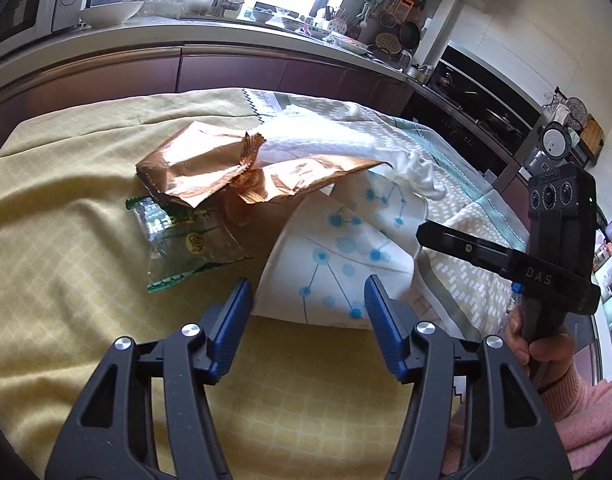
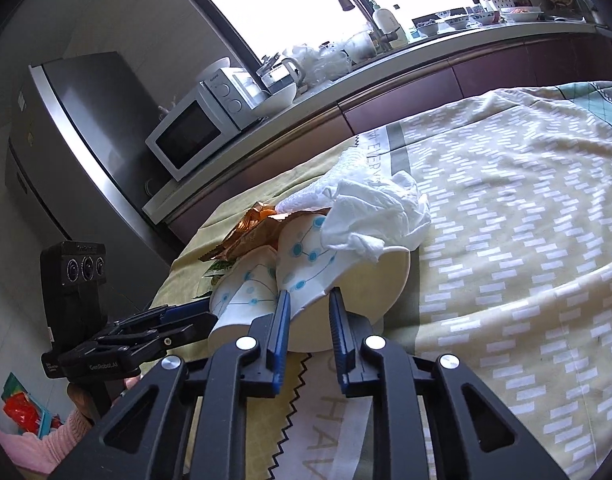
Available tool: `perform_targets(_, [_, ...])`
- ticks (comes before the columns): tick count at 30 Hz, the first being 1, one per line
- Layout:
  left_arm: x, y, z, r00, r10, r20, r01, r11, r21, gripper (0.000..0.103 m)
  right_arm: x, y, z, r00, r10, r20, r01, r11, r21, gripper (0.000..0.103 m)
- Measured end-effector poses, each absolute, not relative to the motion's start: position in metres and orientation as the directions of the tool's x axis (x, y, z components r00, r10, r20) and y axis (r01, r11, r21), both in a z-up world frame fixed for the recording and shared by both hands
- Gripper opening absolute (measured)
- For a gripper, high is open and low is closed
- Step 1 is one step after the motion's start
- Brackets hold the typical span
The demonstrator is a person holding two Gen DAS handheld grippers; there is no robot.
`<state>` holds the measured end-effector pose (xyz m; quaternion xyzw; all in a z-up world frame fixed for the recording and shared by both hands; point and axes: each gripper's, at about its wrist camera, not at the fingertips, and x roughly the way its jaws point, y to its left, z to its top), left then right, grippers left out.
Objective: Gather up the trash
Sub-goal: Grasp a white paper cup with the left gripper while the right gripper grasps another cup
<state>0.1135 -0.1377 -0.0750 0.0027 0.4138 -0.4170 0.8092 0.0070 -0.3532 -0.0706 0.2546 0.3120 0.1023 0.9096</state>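
Where legible, "GenRobot.AI" on left hand-held gripper (image 2: 185, 314)

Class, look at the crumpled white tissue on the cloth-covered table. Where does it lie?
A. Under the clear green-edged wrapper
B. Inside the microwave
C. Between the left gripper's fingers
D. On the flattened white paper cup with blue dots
D: the crumpled white tissue rests on the flattened white paper cup with blue dots, beside the copper foil wrapper.
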Motion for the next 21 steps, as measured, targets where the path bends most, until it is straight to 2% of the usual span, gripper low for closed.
perform_targets(5, [0.092,-0.143,-0.077,0.264,-0.693,-0.671,0.712,0.609,-0.349,0.043,0.005,-0.355,-0.072,0.78,0.35,-0.518,-0.029,0.848,0.529,0.008])
perform_targets(7, [0.086,-0.144,-0.079,0.25,-0.698,-0.671,0.713,0.602,-0.36,0.034,0.005,-0.353,-0.072,0.778,0.356,-0.518,-0.035,0.848,0.529,0.005])
perform_targets(9, [0.084,-0.144,-0.08,0.237,-0.707,-0.666,0.708,0.596,-0.38,0.031,0.004,-0.35,-0.072,0.777,0.36,-0.516,-0.042,0.848,0.528,0.003])
perform_targets(14, [0.079,-0.135,-0.08,0.227,-0.732,-0.642,0.701,0.581,-0.414,0.019,-0.002,-0.348,-0.069,0.783,0.358,-0.509,-0.049,0.851,0.524,0.003])
perform_targets(16, [0.076,-0.129,-0.078,0.24,-0.736,-0.633,0.701,0.582,-0.411,0.009,-0.004,-0.349,-0.067,0.788,0.358,-0.501,-0.053,0.851,0.523,0.002])
perform_targets(21, [0.064,-0.112,-0.069,0.274,-0.744,-0.61,0.708,0.585,-0.395,0.004,-0.009,-0.345,-0.06,0.796,0.356,-0.489,-0.067,0.855,0.514,0.002])
